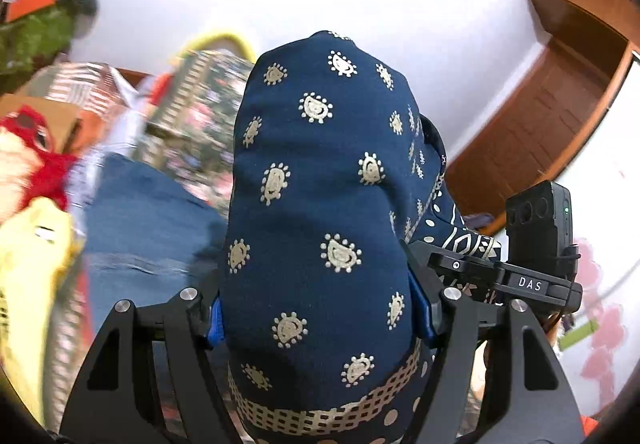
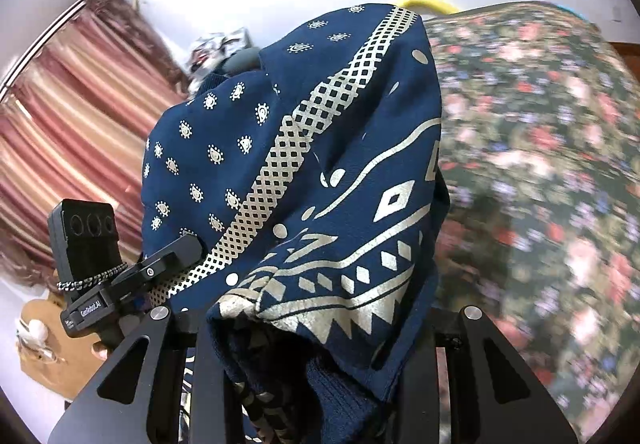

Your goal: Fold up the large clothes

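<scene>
A navy garment with pale gold paisley dots and a lattice band bulges up between the fingers of my left gripper. Both blue pads press into its sides, so that gripper is shut on the cloth. In the right wrist view the same garment, showing a zigzag and diamond border, drapes over my right gripper, bunched between its fingers and gripped. The grippers are close together: the right gripper shows beside the cloth in the left view, and the left gripper in the right view.
A floral bedspread fills the right. A striped curtain hangs at the left. A wooden door stands at the back right. Red and yellow clothes and a blue cloth lie at the left.
</scene>
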The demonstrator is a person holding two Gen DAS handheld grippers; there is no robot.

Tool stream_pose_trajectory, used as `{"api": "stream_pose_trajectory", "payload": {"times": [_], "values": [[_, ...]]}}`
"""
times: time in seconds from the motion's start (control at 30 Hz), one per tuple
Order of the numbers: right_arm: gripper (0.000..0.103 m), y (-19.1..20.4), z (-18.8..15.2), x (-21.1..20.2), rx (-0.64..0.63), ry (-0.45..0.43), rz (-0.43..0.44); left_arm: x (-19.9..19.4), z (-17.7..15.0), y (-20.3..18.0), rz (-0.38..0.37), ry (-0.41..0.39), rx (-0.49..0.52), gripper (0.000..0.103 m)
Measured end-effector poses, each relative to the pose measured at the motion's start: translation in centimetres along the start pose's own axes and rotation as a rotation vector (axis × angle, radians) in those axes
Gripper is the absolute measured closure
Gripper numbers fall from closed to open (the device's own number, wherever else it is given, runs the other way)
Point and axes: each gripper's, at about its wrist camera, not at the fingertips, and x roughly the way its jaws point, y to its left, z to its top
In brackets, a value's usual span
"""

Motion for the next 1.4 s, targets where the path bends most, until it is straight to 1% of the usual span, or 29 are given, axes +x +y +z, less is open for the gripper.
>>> {"api": "stream_pose_trajectory", "payload": {"times": [0.1,0.23,0.27,0.33,0.4,0.47,0.53,0.6,0.63,0.7,0.8,0.83,0.9,0.97,1.0,1.03,1.2,1.23,1.33,1.4], "values": [[0.073,0.4,0.3,4.2,0.022,0.037,0.037,-0.1,0.8,2.7,0.058,0.004,-0.013,0.034],[0.073,-1.1,-0.4,9.0,0.08,0.11,0.065,1.5,0.4,8.4,0.108,0.062,-0.112,0.033],[0.073,-1.7,-0.6,10.6,0.101,0.137,0.064,2.3,-0.2,10.1,0.123,0.083,-0.145,0.033],[0.073,-2.6,-0.8,13.2,0.13,0.179,0.035,3.6,-1.1,13.1,0.142,0.103,-0.205,0.032],[0.073,-3.7,-1.4,15.4,0.144,0.218,0.02,4.4,-1.7,15.8,0.124,0.1,-0.255,0.032],[0.072,-4.3,-1.8,16.2,0.152,0.22,0.049,4.0,-2.4,16.6,0.112,0.087,-0.25,0.031],[0.072,-4.0,-1.8,15.9,0.129,0.218,0.042,3.4,-2.9,16.4,0.11,0.083,-0.251,0.03],[0.071,-3.4,-1.9,15.3,0.102,0.219,-0.001,3.3,-3.0,16.1,0.127,0.088,-0.231,0.03],[0.065,-3.0,-1.9,14.8,0.094,0.219,-0.022,3.4,-3.0,16.0,0.136,0.093,-0.219,0.029],[0.062,-2.1,-2.2,13.8,0.074,0.207,-0.079,3.3,-2.8,16.0,0.146,0.101,-0.226,0.029],[0.062,-0.7,-1.9,12.1,0.026,0.185,-0.144,2.8,-2.6,14.6,0.192,0.107,-0.203,0.026],[0.062,-0.3,-1.9,11.3,0.0,0.175,-0.173,2.3,-2.6,13.7,0.221,0.101,-0.186,0.026],[0.062,0.8,-2.3,9.3,-0.061,0.144,-0.242,1.4,-2.6,12.1,0.274,0.088,-0.143,0.026],[0.062,1.4,-2.5,7.8,-0.1,0.108,-0.282,-0.2,-2.6,10.2,0.311,0.068,-0.091,0.026],[0.062,2.1,-2.7,6.5,-0.113,0.086,-0.286,-0.9,-2.6,9.5,0.316,0.06,-0.074,0.026],[0.062,2.3,-2.6,6.3,-0.116,0.074,-0.287,-2.0,-2.7,8.5,0.314,0.049,-0.053,0.026],[0.062,6.8,-3.8,0.2,-0.197,-0.052,-0.307,-7.6,-3.6,2.6,0.328,-0.049,0.082,0.026],[0.062,7.6,-4.0,-0.5,-0.211,-0.071,-0.309,-8.8,-3.9,1.2,0.329,-0.075,0.109,0.026],[0.062,11.3,-5.5,-4.5,-0.271,-0.164,-0.284,-12.5,-5.0,-2.7,0.317,-0.154,0.17,0.026],[0.062,13.5,-6.7,-7.0,-0.314,-0.222,-0.282,-15.4,-6.1,-5.5,0.301,-0.223,0.202,0.026]]}}
